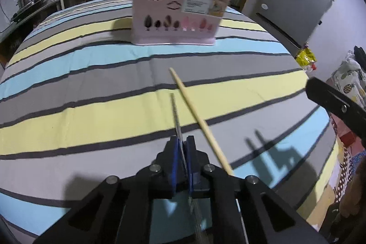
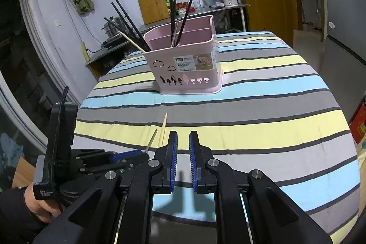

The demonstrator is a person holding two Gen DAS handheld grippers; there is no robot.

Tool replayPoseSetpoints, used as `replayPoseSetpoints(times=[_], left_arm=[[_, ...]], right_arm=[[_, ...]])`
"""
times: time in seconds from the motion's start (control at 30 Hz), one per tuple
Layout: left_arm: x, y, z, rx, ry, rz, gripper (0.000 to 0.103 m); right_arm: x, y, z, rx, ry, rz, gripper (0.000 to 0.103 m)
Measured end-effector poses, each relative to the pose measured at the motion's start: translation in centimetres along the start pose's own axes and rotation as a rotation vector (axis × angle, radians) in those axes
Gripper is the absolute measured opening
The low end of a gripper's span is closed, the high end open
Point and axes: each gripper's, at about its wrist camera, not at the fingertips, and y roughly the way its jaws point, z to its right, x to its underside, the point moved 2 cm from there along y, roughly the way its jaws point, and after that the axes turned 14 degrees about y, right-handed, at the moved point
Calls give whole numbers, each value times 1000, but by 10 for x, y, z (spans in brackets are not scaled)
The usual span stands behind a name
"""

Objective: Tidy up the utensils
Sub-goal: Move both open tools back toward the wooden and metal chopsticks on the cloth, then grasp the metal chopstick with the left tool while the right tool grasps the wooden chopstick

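The left gripper (image 1: pixel 183 152) has its jaws clamped on a thin metal chopstick (image 1: pixel 175 111), whose long axis runs forward along the fingers, tip toward the basket (image 1: pixel 180 15). A wooden chopstick (image 1: pixel 196 116) lies just beside it on the striped surface (image 1: pixel 68 120), angled slightly left of the same line. The right gripper (image 2: pixel 183 152) hovers with jaws slightly apart, holding nothing. The step looks like carrying a picked-up chopstick; next it must be lifted, tipped upright and lowered into a basket compartment among the black chopsticks (image 2: pixel 173 10).

Dim cool indoor light, hard shadows on the cloth, fisheye-curved edges.
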Motion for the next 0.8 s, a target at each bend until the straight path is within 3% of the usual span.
replayPoseSetpoints(times=[0.3, 0.47, 0.8], left_arm=[[14, -13, -57, -64, -118, 9, 6], [16, -18, -77, -54, -166, 12, 6], [-8, -2, -80, -50, -110, -28, 10]], right_arm=[[6, 31, -11, -17, -19, -66, 10], [6, 56, -20, -33, -31, -116, 10], [2, 105, -34, -7, -70, -201, 10]])
